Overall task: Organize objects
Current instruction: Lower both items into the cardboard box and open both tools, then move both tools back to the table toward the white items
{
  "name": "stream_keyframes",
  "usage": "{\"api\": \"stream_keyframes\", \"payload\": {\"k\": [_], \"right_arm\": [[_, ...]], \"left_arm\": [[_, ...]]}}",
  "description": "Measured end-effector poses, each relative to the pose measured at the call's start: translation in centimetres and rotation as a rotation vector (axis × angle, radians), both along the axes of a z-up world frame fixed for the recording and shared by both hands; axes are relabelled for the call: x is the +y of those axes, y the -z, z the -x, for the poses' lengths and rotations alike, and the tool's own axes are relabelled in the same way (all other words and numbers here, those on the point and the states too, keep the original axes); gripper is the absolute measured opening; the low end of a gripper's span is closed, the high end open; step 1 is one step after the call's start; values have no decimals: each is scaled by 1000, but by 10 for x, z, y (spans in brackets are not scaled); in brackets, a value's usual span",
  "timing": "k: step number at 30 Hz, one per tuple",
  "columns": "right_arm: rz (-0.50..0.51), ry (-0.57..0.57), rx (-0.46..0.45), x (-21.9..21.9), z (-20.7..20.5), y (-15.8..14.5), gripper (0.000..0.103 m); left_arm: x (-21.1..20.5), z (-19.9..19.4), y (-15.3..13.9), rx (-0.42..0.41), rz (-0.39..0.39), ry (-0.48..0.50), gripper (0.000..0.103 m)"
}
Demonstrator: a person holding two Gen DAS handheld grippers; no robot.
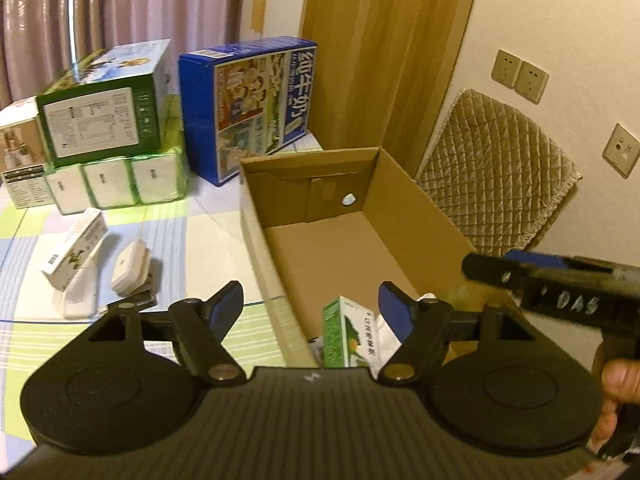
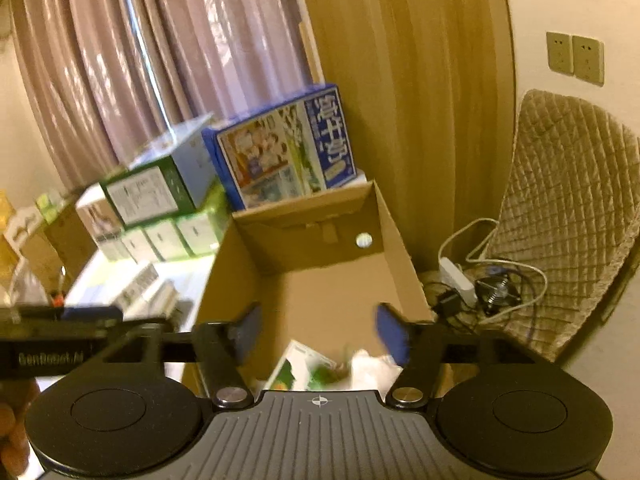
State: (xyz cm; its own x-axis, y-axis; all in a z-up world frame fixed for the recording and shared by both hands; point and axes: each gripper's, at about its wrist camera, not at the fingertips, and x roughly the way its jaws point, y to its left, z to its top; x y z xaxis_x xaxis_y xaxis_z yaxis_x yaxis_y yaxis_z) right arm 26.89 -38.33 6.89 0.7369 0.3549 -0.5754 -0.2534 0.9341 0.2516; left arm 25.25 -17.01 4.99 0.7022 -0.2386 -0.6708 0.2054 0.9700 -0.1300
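Observation:
An open brown cardboard box (image 1: 436, 216) (image 2: 404, 264) stands on the chequered table. In its near end lie a green-and-white carton (image 1: 340, 336) (image 2: 300, 368) and a white object (image 1: 390, 334) (image 2: 372, 364). My left gripper (image 1: 312, 304) hovers open above the box's near left corner with nothing between its fingers. My right gripper (image 2: 320, 328) hangs open over the box's inside, also holding nothing. Each gripper appears at the edge of the other's view: the right gripper (image 1: 480, 268) and the left gripper (image 2: 108, 320). Left of the box lie a small white-green box (image 1: 76, 248), a white case (image 1: 130, 266) and a white slab (image 1: 78, 300).
Behind the box stands a blue milk case (image 1: 248, 108), with stacked green boxes (image 1: 104, 112) to its left. A chair with a quilted cover (image 1: 496, 184) stands right of the table. A power strip and cables (image 2: 460, 280) lie below it. A hand (image 1: 616, 384) holds the right gripper.

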Motion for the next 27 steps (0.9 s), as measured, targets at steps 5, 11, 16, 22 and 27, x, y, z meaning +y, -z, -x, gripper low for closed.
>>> {"api": "stream_keyframes", "payload": {"k": [5, 11, 16, 22, 27], "right_arm": [[-16, 16, -8, -2, 11, -5, 63], [-44, 31, -3, -2, 41, -11, 63], [-61, 39, -14, 8, 74, -19, 69], [-45, 49, -36, 25, 110, -28, 86], [-31, 32, -38, 41, 137, -30, 95]], "left_arm": [[18, 13, 0, -5, -2, -26, 75], [40, 35, -2, -10, -11, -53, 78], [54, 60, -6, -6, -11, -72, 85], [71, 100, -13, -13, -3, -91, 93], [86, 126, -18, -12, -6, -96, 97]]}}
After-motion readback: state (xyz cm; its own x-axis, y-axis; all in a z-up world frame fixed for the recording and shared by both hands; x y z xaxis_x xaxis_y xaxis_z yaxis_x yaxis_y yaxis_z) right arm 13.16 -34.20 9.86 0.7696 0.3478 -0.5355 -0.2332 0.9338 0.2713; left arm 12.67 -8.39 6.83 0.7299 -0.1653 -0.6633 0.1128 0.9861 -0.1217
